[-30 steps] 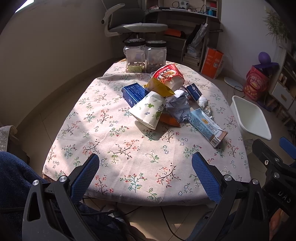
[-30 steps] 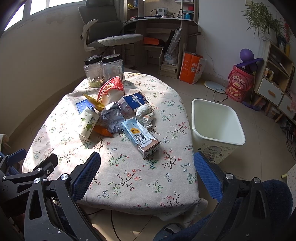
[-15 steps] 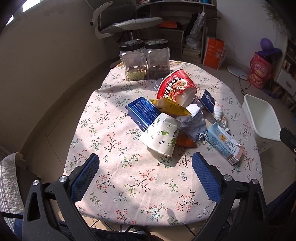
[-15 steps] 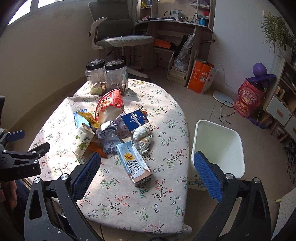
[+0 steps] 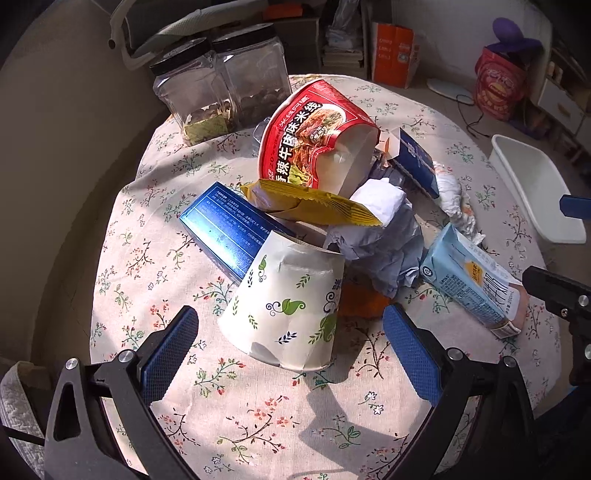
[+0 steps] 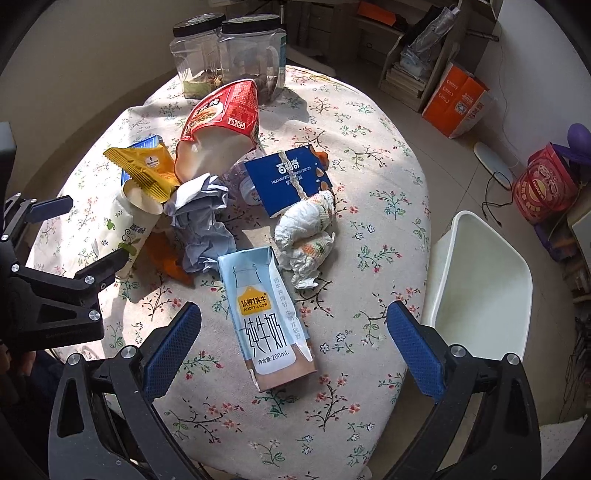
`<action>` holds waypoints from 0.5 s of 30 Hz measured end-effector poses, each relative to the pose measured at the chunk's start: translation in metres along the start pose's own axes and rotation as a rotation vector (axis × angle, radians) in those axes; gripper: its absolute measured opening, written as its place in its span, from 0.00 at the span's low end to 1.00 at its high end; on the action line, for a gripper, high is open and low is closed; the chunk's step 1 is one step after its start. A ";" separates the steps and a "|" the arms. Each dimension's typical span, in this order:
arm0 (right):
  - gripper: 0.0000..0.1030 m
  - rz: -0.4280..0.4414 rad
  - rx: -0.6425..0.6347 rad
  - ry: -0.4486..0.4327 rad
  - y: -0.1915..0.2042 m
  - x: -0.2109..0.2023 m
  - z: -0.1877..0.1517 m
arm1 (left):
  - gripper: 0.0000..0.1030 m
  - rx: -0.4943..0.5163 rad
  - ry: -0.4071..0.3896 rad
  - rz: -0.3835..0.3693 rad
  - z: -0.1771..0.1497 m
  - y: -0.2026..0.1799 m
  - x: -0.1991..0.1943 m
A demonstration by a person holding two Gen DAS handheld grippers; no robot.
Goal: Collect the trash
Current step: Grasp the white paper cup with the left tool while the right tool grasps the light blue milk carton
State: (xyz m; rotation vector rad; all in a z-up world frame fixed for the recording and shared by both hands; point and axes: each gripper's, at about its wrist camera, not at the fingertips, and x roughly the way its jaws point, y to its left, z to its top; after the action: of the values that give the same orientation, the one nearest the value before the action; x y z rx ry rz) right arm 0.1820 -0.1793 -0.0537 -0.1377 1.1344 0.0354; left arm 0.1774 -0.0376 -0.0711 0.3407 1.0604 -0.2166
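A heap of trash lies on the floral tablecloth. A white paper cup (image 5: 288,306) lies on its side directly ahead of my open, empty left gripper (image 5: 291,350). A light-blue milk carton (image 6: 267,317) lies flat between the fingers of my open, empty right gripper (image 6: 295,343). Behind are crumpled grey paper (image 6: 201,221), a crumpled white wrapper (image 6: 306,229), a blue biscuit box (image 6: 291,177), a yellow sachet (image 5: 310,203), a red noodle bowl (image 5: 314,133) and a dark blue box (image 5: 225,225). A white trash bin (image 6: 480,280) stands on the floor right of the table.
Two clear plastic jars (image 5: 221,81) stand at the table's far edge. An office chair (image 5: 177,26), shelves and an orange box (image 6: 458,99) stand beyond. The left gripper's frame (image 6: 55,295) shows at the left of the right wrist view.
Both grippers have moved forward and down over the table, closing in on the trash heap. The cup and the milk carton now sit right in front of the open jaws.
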 end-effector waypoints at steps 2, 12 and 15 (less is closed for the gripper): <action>0.93 0.011 -0.007 0.033 0.005 0.011 -0.004 | 0.94 0.003 0.021 -0.008 -0.001 0.000 0.009; 0.93 -0.006 -0.060 0.123 0.016 0.044 -0.012 | 0.94 0.004 0.080 0.008 -0.004 0.001 0.045; 0.93 -0.002 -0.079 0.131 0.021 0.049 -0.013 | 0.85 -0.010 0.083 0.010 -0.005 0.003 0.049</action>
State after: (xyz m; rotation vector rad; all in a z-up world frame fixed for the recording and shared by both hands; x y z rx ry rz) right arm 0.1887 -0.1627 -0.1054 -0.2141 1.2646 0.0700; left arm 0.1976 -0.0336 -0.1154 0.3481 1.1414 -0.1896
